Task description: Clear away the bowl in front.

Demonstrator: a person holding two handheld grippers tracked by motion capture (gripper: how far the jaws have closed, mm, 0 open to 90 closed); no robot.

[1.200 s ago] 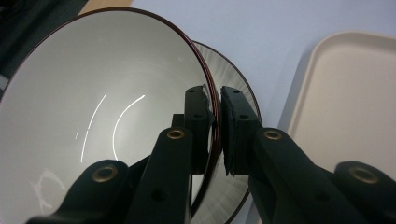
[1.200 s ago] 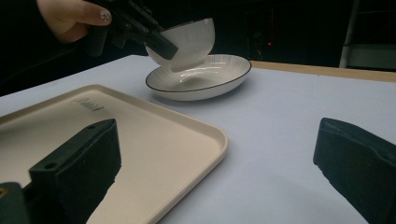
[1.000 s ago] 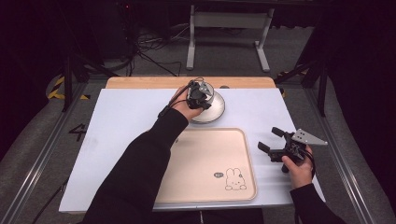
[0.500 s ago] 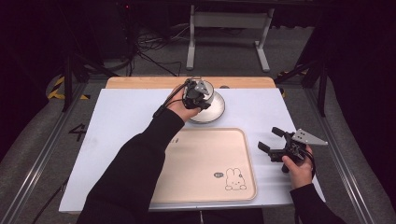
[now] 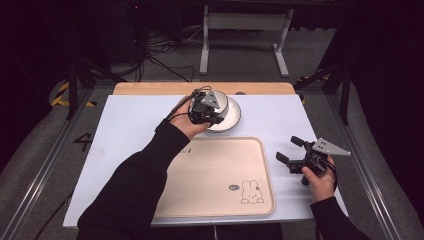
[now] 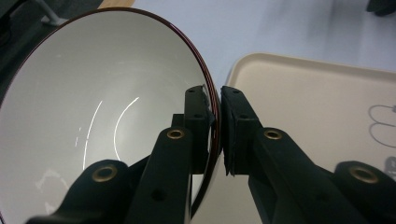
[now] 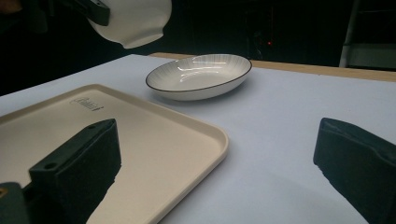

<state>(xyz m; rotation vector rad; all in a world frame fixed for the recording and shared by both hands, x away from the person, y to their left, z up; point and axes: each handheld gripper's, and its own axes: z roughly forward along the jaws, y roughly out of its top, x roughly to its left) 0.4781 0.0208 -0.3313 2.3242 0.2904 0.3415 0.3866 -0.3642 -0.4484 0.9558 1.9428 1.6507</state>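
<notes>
White glossy round bowl (image 6: 102, 116), dark-rimmed, pinched by left gripper (image 6: 215, 116); right gripper (image 7: 215, 172) fingers spread.

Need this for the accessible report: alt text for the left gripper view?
The left gripper has its two black fingers shut on the dark-edged rim of a white bowl. To the right lies a beige tray on a white table.

A glossy, glazed ceramic finish is shown by the white bowl (image 6: 93, 121) and the ribbed plate (image 7: 198, 77). The beige tray (image 5: 220, 175) looks like smooth matt plastic; the desk (image 5: 130, 125) is covered matt white, its far edge left as wood.
</notes>
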